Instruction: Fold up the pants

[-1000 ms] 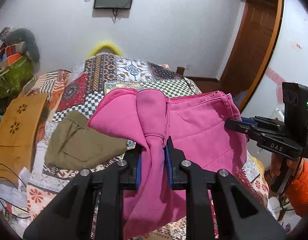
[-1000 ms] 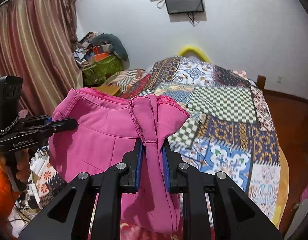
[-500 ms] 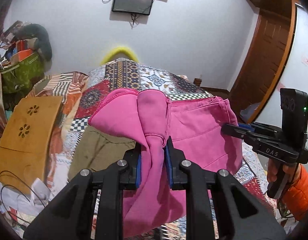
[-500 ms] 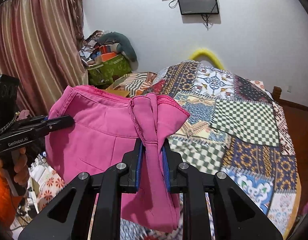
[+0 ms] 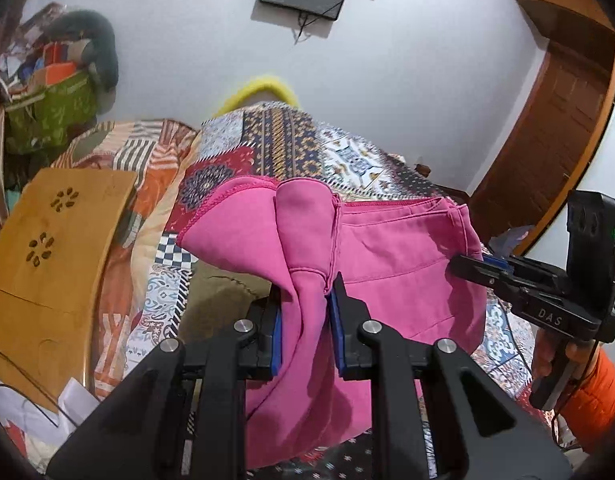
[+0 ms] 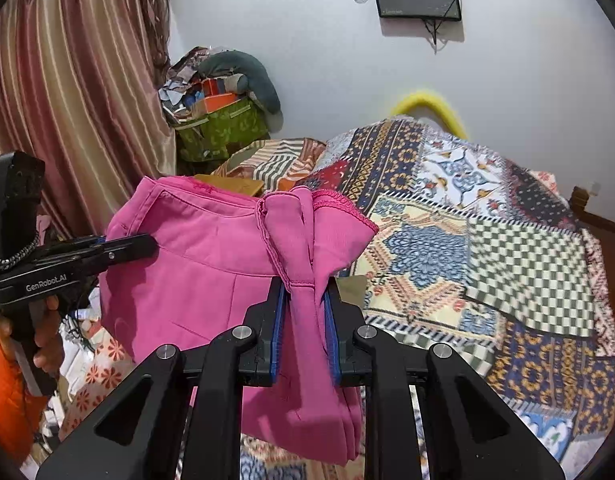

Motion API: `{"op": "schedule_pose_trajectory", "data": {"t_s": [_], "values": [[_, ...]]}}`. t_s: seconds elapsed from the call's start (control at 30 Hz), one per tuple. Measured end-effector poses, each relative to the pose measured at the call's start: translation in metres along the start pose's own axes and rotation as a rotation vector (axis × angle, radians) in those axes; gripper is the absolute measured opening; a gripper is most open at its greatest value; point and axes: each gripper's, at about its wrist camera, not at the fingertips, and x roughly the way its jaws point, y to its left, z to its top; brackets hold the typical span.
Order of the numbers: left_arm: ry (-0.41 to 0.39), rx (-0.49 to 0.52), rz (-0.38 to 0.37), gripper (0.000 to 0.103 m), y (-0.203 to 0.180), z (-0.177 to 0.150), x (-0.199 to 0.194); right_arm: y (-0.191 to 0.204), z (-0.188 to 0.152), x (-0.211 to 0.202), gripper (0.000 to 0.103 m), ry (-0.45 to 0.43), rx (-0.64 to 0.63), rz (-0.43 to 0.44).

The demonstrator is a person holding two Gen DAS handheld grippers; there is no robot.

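The pink pants [image 5: 403, 264] hang in the air above the bed, stretched between both grippers. My left gripper [image 5: 305, 300] is shut on one bunched corner of the waistband. My right gripper [image 6: 303, 292] is shut on the other corner of the pants [image 6: 195, 276]. In the left wrist view the right gripper [image 5: 467, 268] shows at the right, clamped on the fabric edge. In the right wrist view the left gripper [image 6: 143, 244] shows at the left, also clamped on the fabric. The lower part of the pants hangs below the fingers.
A patchwork quilt [image 6: 487, 248] covers the bed [image 5: 291, 148]. An olive-brown garment [image 5: 223, 300] lies on the bed under the pants. A wooden lap table [image 5: 47, 248] stands at the left. A green bag with clutter [image 6: 223, 128] and a curtain [image 6: 67, 80] stand by the wall.
Both grippers have risen and tilted up with the pants held between them. The bed and the olive garment sit lower in view. The grips have not changed.
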Motion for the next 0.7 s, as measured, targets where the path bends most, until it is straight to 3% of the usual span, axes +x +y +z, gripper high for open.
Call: {"op": "schedule_pose_trajectory", "data": {"t_s": [0.47, 0.7], "values": [[0.176, -0.036, 0.032, 0.02, 0.06, -0.023, 0.091, -0.019, -0.017, 0.087, 0.016, 0.136, 0.005, 0.044], [0.164, -0.092, 0.032, 0.028, 0.073, -0.029, 0.094, -0.026, -0.031, 0.096, 0.025, 0.197, 0.011, 0.029]]}}
